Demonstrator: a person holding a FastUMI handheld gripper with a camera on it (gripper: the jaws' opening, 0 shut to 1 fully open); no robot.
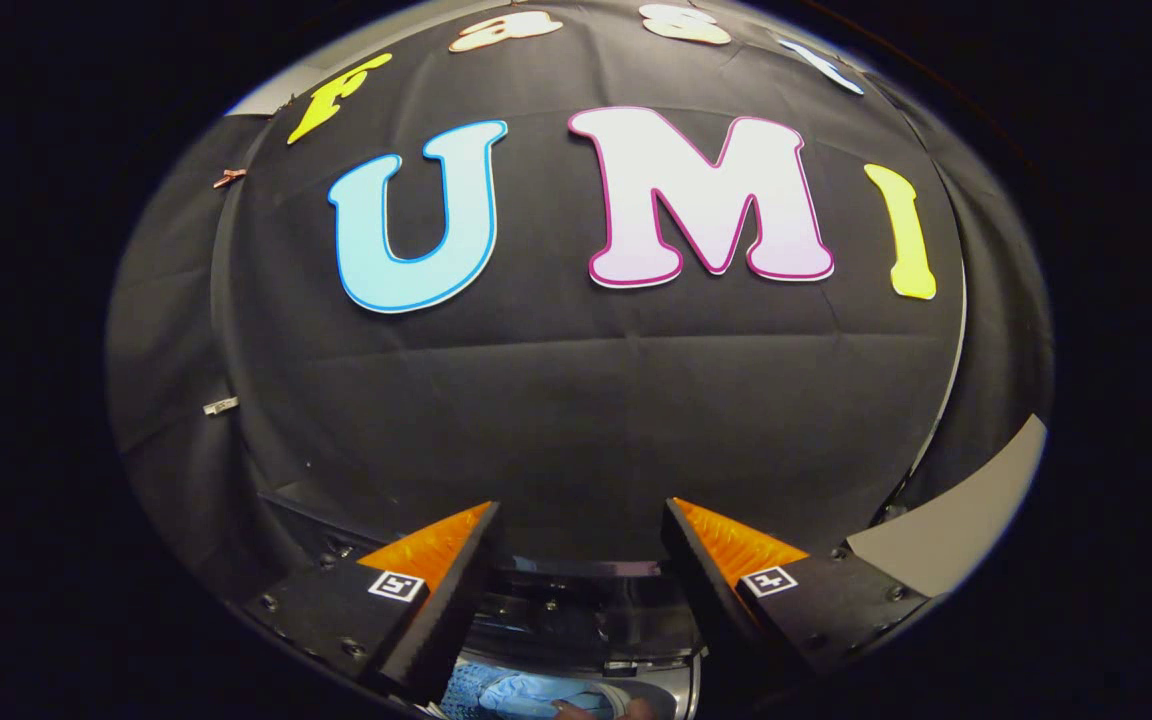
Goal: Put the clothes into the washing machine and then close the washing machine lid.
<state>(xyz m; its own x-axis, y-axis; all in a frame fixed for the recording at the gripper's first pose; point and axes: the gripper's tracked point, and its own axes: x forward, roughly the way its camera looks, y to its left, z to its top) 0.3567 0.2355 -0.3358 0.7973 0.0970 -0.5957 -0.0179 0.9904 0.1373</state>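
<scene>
My gripper (pixel 581 520) is held high and level, facing the black cloth wall, and its fingers stand apart with nothing between them. Low between the finger bases I see part of the washing machine's dark top rim (pixel 576 610). Just below that rim lies light blue clothing (pixel 521 692), seemingly inside the machine's opening. A small bit of something reddish sits at the near edge of the cloth; I cannot tell what it is. The machine's lid is hidden from me.
The black cloth wall (pixel 576 400) stands close ahead, beyond the fingers. A pale grey panel (pixel 956 530) shows past the right finger. Two small clips (pixel 221 405) hold the cloth off to the left.
</scene>
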